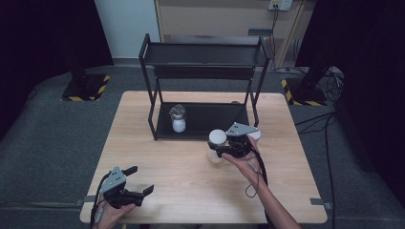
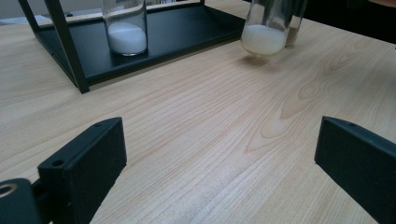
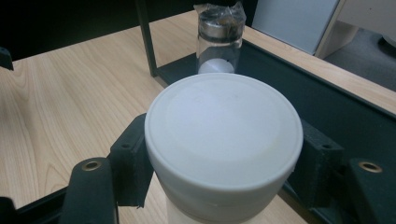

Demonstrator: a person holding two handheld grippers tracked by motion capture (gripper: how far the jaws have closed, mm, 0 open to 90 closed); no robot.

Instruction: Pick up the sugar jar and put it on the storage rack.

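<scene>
While my right gripper (image 1: 220, 149) clamps the white-capped jar (image 3: 223, 135) just before the black rack (image 1: 203, 86), my left gripper (image 1: 138, 180) rests open-jawed on the wooden table (image 1: 181, 191), grey carpet (image 1: 57, 138) around.

The high view is soft and low in detail, with even overhead light falling on the pale wooden counter (image 1: 191, 176) while the floor and side curtains sink into near black. In the left gripper view the wood grain is crisp mid-frame, the black fingers (image 2: 84, 163) at the bottom are slightly soft, and a faint shadow lies under the raised jar (image 2: 264, 32). The right gripper view shows the white lid (image 3: 224, 135) bright, almost washed out, with a blurred background at the upper right.
</scene>
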